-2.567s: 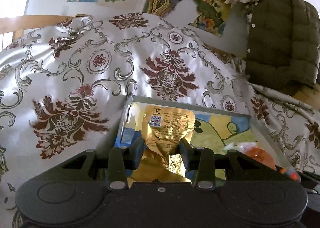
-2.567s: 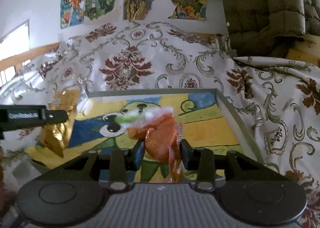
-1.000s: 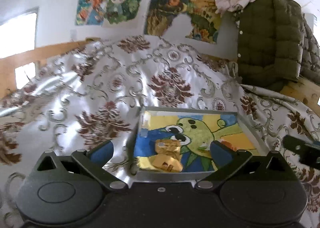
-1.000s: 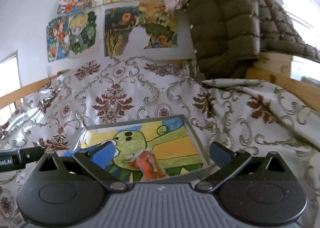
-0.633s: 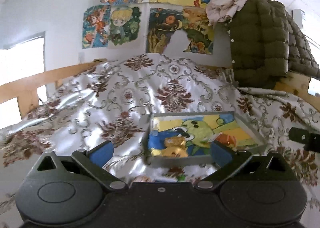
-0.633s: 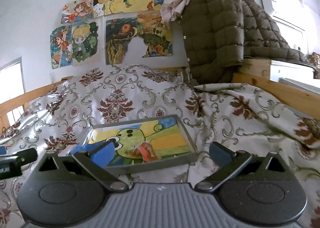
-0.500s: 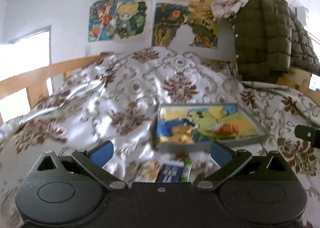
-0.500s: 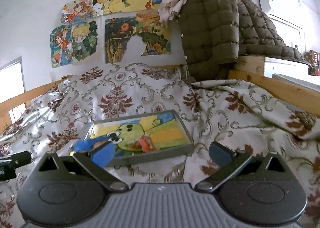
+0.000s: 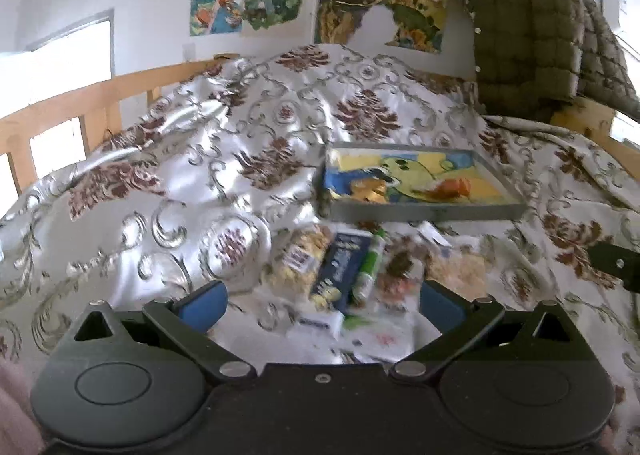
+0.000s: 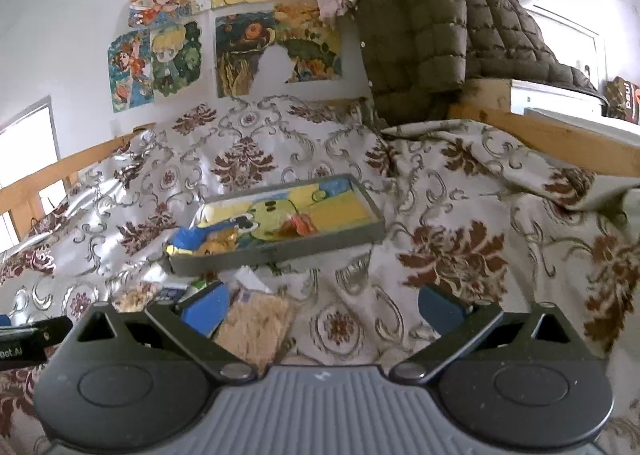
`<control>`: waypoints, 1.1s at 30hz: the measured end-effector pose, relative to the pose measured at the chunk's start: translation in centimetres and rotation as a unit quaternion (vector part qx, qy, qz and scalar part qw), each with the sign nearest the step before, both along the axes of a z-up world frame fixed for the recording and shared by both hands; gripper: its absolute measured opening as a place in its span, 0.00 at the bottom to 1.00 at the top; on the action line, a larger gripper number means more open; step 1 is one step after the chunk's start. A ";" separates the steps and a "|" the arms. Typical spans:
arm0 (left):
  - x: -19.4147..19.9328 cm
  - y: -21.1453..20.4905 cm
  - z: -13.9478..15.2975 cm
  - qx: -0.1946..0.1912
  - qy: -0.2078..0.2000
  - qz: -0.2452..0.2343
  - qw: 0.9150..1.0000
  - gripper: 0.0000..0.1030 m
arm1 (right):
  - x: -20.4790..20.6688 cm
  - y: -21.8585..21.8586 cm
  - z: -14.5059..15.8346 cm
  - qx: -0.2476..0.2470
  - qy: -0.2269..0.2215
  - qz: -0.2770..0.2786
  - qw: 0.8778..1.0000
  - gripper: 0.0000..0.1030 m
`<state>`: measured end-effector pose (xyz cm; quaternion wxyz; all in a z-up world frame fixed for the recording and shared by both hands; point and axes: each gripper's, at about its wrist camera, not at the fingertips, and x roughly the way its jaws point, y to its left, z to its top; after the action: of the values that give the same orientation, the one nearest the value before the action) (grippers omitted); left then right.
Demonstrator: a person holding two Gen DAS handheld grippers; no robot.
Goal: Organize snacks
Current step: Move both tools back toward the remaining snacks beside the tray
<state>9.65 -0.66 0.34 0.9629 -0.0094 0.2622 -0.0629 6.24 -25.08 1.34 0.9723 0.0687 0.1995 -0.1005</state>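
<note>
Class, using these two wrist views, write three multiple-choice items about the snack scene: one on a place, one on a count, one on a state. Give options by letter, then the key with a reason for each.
1. Where does the orange packet lie?
A. In the tray
B. On the quilted jacket
C. Between the right gripper's fingers

2. How many snack packets lie in the tray?
A. None
B. Two
C. Five

3. What state is the left gripper in?
A. Shut on a packet
B. Open, holding nothing
C. Out of view

Key:
1 A, the orange packet rests on the tray's cartoon picture.
2 B, only the gold packet and the orange one are inside; the other snacks lie on the bedspread in front of it.
3 B, its fingers stand wide apart with nothing between them.
</note>
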 end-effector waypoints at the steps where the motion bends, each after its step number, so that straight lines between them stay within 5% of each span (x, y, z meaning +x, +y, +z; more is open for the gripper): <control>1: -0.5 -0.1 -0.1 0.002 -0.001 -0.005 1.000 0.99 | -0.5 0.0 0.0 0.001 0.001 -0.003 1.000 1.00; 21: -4.2 1.2 0.0 -0.017 0.018 0.029 0.999 0.99 | -4.4 2.1 -0.5 -0.003 0.048 0.000 0.999 1.00; 33: -3.5 0.4 -0.3 0.006 0.036 0.022 0.999 0.99 | -3.4 3.0 -1.3 -0.016 0.079 0.018 0.997 1.00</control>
<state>6.12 -0.24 0.09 0.9540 -0.0114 0.2971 -0.0398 2.83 -22.07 0.02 0.9561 0.0410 0.2755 -0.0914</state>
